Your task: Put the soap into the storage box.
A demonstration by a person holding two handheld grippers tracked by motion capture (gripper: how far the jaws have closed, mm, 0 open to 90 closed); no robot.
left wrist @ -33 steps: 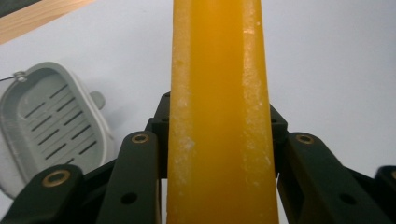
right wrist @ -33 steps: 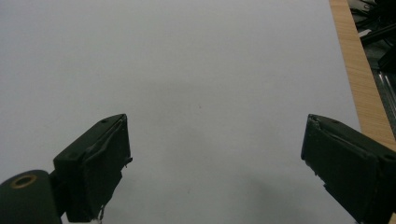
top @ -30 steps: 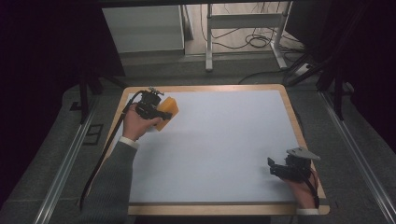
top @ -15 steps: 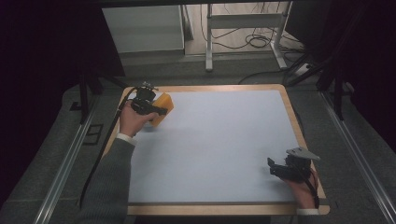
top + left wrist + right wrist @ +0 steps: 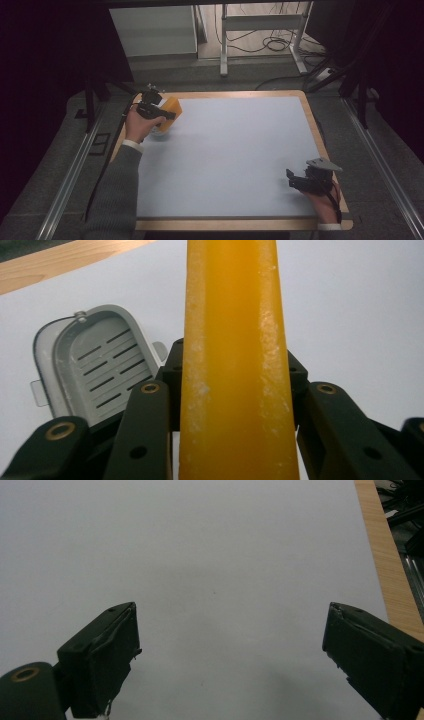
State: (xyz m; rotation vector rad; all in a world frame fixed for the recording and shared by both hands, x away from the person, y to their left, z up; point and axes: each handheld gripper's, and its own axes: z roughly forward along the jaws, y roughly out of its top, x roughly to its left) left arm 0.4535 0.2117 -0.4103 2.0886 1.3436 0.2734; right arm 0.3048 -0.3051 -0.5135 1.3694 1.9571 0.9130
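My left gripper (image 5: 162, 113) is shut on an orange sponge-like block (image 5: 170, 108) at the table's far left corner. In the left gripper view the orange block (image 5: 234, 360) stands upright between the black jaws, which press its sides. Beneath and to the left of it lies a grey slotted tray (image 5: 97, 365) on the white mat; in the high view this grey tray (image 5: 161, 131) peeks out under the hand. My right gripper (image 5: 295, 181) rests at the near right of the mat, open, with nothing between its fingers (image 5: 102, 660).
A white mat (image 5: 230, 155) covers the wooden table (image 5: 314, 125), whose rim shows all round. Metal rails run along both sides. Beyond the far edge stand a grey cabinet (image 5: 152, 30) and a frame with cables on the floor.
My left gripper has carried the orange block toward the far left corner, over the grey tray. The right gripper has stayed still.
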